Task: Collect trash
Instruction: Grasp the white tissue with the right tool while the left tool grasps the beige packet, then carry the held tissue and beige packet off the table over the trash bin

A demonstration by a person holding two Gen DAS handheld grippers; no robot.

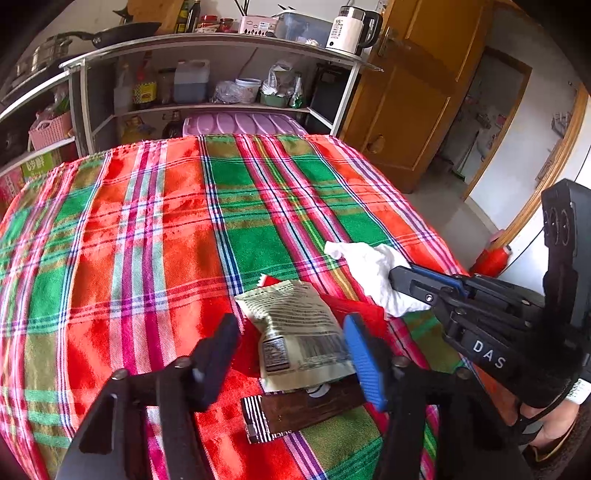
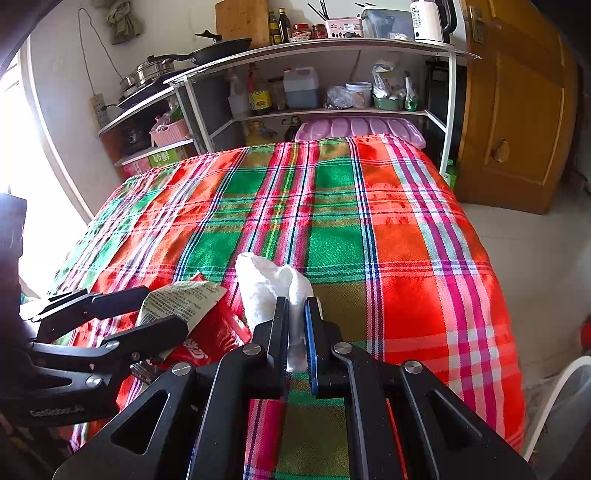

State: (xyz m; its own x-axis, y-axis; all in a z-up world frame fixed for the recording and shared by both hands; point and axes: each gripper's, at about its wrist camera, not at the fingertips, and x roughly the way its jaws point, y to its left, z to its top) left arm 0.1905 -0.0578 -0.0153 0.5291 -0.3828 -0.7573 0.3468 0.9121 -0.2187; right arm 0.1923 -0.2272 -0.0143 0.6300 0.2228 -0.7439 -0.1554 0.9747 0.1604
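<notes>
Here is the left gripper (image 1: 291, 354), black fingers with one blue pad, jaws parted around a pale printed foil snack packet (image 1: 295, 328) and not pressing on it, so it is released at this moment. That packet lies on the near part of the red, green and pink plaid tablecloth (image 1: 166, 229), overlapping a glossy red plastic wrapper (image 2: 214, 336) on its right side, and its near edge lies on a dark brown wrapper with a black-and-white striped end (image 1: 295, 410). Over on the right, the right gripper (image 2: 297, 306) is clenched tight on a crumpled white paper tissue (image 2: 266, 288), which bunches out past the fingertips and rests on the cloth just beside the red wrapper. The two grippers sit close together, the right one crossing the left view from the side with a person's hand (image 1: 554, 424) behind it. Beyond the table stands a white metal shelf rack (image 1: 221, 48) crowded with bottles, jars and bags, a black frying pan (image 2: 221, 48) and a white electric kettle (image 1: 351, 31) on top, a lilac plastic lid (image 1: 243, 123) low behind the table edge, and a brown wooden door (image 1: 406, 103) to the right.
</notes>
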